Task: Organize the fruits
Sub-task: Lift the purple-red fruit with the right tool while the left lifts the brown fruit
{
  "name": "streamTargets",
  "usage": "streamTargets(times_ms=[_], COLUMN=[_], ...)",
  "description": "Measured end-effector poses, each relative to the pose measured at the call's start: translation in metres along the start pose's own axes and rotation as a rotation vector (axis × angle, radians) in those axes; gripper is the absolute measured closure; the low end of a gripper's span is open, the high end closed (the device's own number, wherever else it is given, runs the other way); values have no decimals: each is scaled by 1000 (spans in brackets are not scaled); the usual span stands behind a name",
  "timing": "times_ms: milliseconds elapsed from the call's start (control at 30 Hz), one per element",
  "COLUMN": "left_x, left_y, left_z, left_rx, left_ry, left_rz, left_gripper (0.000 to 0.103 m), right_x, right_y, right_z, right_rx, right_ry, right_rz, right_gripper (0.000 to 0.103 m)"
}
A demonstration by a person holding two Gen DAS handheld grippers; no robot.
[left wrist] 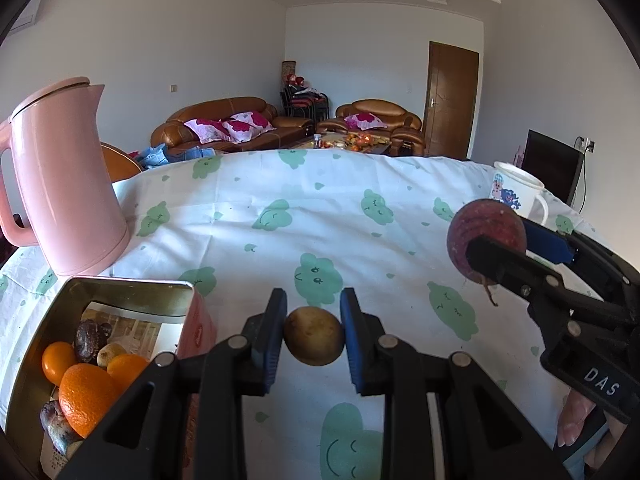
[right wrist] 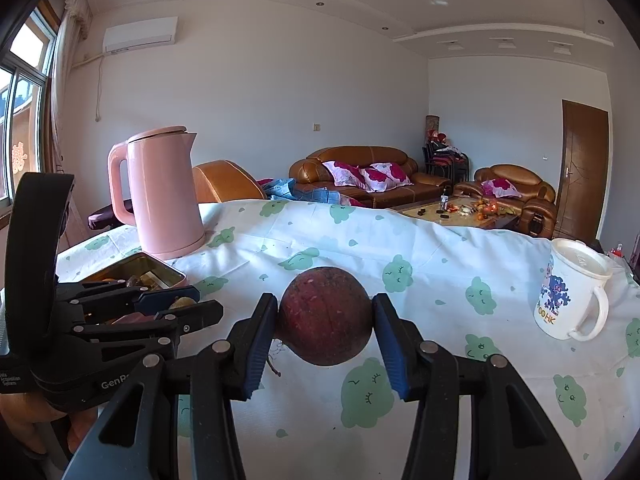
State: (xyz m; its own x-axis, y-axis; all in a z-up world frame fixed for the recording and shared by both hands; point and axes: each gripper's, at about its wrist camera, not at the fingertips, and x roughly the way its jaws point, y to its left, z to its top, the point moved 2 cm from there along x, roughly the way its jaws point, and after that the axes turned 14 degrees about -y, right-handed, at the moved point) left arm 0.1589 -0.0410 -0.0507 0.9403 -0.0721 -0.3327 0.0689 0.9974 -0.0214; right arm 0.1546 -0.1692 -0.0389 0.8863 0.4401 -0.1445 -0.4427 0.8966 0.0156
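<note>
At far left our open tin box already holds oranges and darker fruits. Just right of it, our left gripper pinches a small yellow-brown fruit above the cloth. Further right, our right gripper clamps a round dark-red fruit. We should carry each over the tin, lower it in, then release gently.

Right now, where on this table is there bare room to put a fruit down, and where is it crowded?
The wide stretch of tablecloth between the pink kettle and the white mug is bare. The tin box beside the kettle is crowded with oranges and dark fruits, and the left gripper sits close to it.
</note>
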Motion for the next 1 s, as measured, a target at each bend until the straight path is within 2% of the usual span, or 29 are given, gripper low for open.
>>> streamTargets(times_ms=[233,1000], left_x=[-15,-48], left_y=[-9,12], left_z=[0,-2], left_rx=[51,13], left_ry=[-46,-103], left_rz=[-11,-23], left_gripper=[74,74], right_x=[-6,-18], right_y=[2,24], right_z=[0,-2], right_rx=[-10,-12], right_ry=[-15,-4], right_rz=[-9,-1], right_gripper=[52,52])
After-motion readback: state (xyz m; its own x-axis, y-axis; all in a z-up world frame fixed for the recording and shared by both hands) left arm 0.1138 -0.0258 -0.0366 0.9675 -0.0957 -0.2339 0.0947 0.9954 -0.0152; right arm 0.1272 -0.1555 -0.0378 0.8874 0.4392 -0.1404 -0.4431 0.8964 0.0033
